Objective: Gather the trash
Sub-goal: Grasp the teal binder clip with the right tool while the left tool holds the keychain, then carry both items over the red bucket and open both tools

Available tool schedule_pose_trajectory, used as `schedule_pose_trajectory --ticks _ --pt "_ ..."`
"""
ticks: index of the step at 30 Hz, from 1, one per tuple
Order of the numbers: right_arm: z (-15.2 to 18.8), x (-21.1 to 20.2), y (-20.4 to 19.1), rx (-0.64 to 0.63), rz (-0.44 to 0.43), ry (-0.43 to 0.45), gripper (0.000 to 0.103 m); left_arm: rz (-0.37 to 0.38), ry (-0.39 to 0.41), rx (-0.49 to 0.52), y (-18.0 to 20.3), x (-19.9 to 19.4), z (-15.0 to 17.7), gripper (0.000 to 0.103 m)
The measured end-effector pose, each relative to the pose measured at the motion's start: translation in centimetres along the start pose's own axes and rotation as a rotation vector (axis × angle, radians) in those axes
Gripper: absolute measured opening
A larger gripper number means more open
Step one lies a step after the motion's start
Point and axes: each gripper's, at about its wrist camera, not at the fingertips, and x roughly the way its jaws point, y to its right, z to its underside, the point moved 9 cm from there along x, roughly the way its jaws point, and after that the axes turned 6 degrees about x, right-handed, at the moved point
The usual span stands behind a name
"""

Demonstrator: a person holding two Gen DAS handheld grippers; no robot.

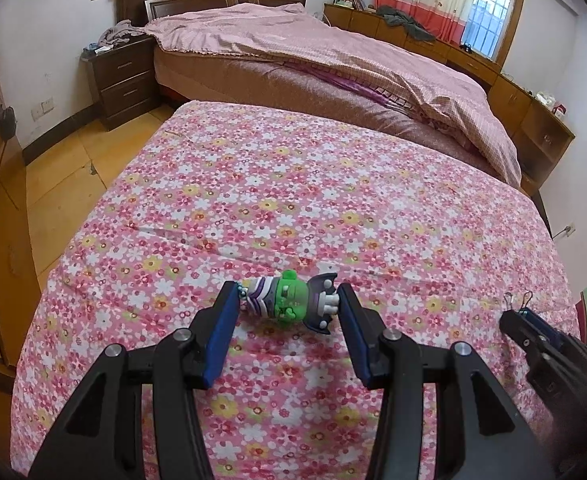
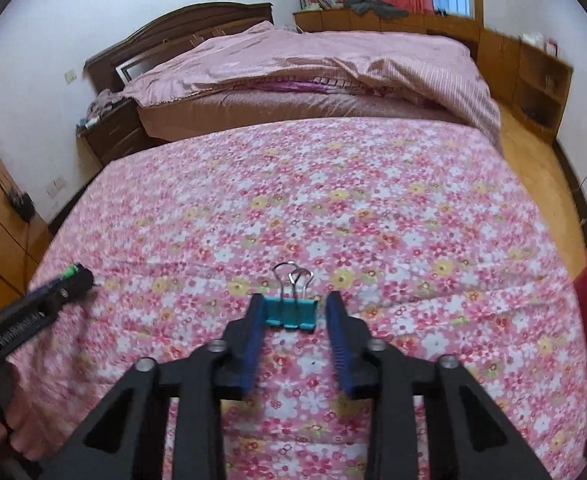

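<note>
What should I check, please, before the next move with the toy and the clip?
1. Left tool gripping the toy: ok, a pad touches each end.
2. Clip between the right tool pads: ok.
3. Right tool closed on clip: not ok, a gap shows at one pad.
4. Clip handles clear of the pads: ok, they point away.
5. Cloth caught by either tool: cannot tell.

We count one green toy figure (image 1: 289,300) at six o'clock, one teal binder clip (image 2: 291,312), two grippers, one at three o'clock, and two beds.
</note>
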Motion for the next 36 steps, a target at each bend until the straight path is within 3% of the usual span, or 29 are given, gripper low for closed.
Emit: schedule_pose_trajectory --ticks 8,21,32,36 --pt "0.3 -0.6 0.5 0.037 -0.046 -0.004 0.029 0.025 0.025 0.022 1.4 -1.9 0.1 0.051" --pt "1.2 -8.7 5.0 0.191 -0.079 0.100 0.029 0.105 0.075 0.101 7.0 -5.9 0.6 0.051" --pt "2.8 -16.4 12.1 0.301 -0.004 0.228 0.029 0.169 0.122 0.196 12.9 -10.2 0.5 0.051" --pt "2.9 -18.5 14.5 0.333 0.022 0.267 0.029 0.246 0.111 0.222 16.3 -11.5 0.5 0.051"
